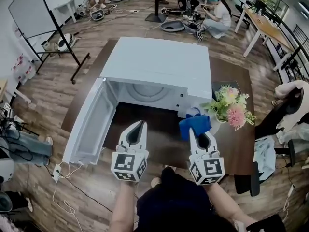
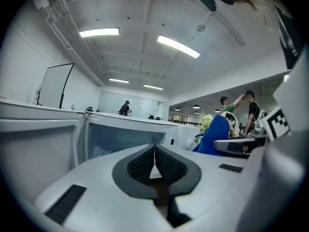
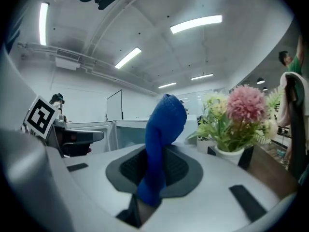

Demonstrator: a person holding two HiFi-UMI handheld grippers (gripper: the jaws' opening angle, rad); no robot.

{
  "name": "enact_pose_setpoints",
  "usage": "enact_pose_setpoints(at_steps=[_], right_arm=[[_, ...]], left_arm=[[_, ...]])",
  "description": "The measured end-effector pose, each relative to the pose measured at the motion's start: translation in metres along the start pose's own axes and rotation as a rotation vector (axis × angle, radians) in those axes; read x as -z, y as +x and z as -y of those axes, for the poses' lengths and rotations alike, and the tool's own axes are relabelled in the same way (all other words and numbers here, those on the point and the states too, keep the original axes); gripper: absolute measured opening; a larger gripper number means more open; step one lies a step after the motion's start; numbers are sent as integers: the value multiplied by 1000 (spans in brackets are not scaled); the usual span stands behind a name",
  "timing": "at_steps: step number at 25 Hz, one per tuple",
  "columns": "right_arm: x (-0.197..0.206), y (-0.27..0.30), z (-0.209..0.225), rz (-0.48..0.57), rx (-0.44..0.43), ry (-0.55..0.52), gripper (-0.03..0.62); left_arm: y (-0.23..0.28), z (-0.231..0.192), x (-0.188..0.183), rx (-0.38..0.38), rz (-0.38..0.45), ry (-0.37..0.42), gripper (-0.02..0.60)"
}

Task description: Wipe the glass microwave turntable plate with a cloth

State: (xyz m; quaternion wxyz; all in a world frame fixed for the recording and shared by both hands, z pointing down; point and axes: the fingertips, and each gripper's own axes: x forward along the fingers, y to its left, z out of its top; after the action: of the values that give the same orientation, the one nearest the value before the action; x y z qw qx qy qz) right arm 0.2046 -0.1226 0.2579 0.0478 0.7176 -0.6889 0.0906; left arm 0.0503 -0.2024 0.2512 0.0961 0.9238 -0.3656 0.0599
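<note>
A white microwave [image 1: 159,64] stands on the dark table with its door [image 1: 91,124] swung open to the left. Inside lies the round glass turntable plate [image 1: 143,91]. My right gripper [image 1: 192,129] is shut on a blue cloth [image 1: 195,126], held in front of the microwave's right side; the cloth [image 3: 161,144] sticks up from between the jaws. My left gripper [image 1: 141,123] is shut with nothing in it, in front of the cavity opening, and its pads [image 2: 145,164] meet. Both grippers [image 2: 154,153] [image 3: 157,166] are held above the table, short of the cavity.
A vase of pink and white flowers [image 1: 230,108] stands on the table right of the microwave, close to the right gripper. Black chairs [image 1: 270,129] are at the right. People work on the floor at the back [image 1: 215,13]. A whiteboard stand [image 1: 53,28] is at the left.
</note>
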Motion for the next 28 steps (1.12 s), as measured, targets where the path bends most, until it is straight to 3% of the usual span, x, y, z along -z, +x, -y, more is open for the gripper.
enact_pose_setpoints(at_steps=[9,28], right_arm=[[19,-12,37,-33,83,15,51],[35,-10,40,-66,88,31,49]], left_arm=[[19,26,12,76,-27,-2,8],[26,30,28,74,-63,8,8]])
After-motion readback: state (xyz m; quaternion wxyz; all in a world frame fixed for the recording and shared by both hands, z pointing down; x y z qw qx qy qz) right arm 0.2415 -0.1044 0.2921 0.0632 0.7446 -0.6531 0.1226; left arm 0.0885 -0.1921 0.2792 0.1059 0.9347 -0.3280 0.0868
